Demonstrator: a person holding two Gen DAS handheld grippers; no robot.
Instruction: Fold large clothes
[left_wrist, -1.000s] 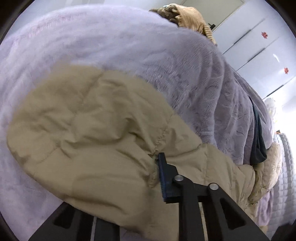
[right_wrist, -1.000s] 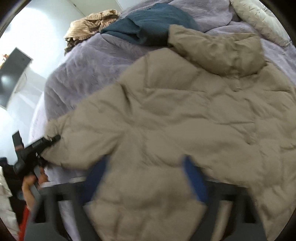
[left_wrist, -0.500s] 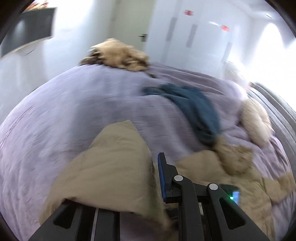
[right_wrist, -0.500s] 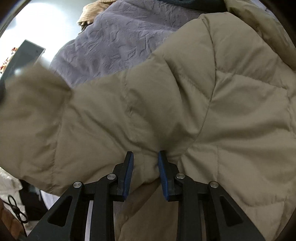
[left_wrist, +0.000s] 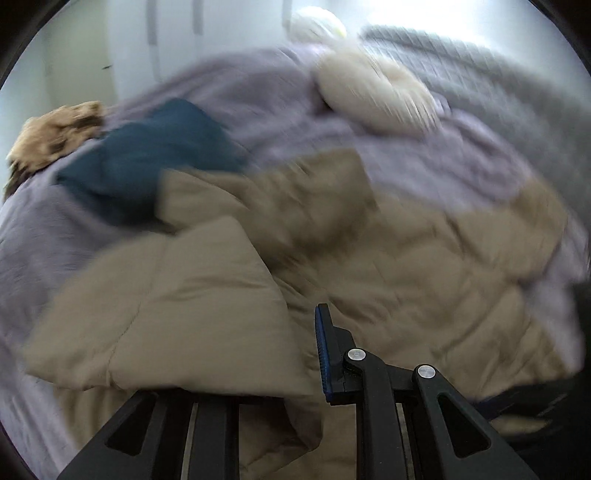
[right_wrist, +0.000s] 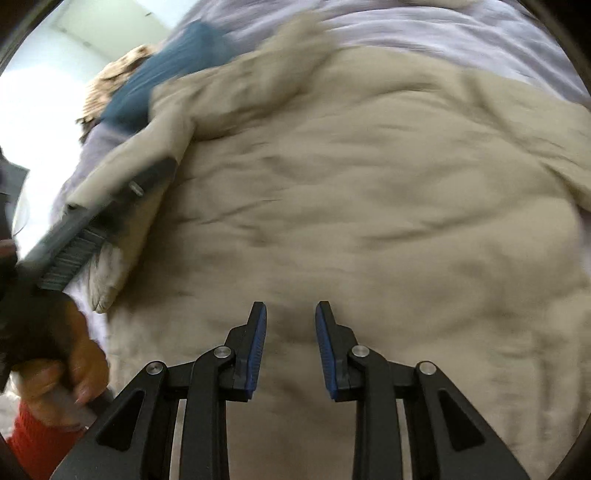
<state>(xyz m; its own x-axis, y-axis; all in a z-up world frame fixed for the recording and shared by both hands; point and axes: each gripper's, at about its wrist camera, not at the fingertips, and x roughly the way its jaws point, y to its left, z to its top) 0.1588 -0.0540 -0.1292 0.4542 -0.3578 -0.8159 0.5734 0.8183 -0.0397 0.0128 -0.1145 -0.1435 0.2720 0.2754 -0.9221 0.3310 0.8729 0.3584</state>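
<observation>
Beige quilted jacket (right_wrist: 369, 221), sleeve pinched in left gripper (left_wrist: 295, 354), no legible labels

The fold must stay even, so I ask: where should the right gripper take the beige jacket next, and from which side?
Probably the spread sleeve at the picture's right, near its end, approached from the jacket outer edge with jaws across it. It lies flat, away from the body; the left gripper holds the other sleeve.
</observation>
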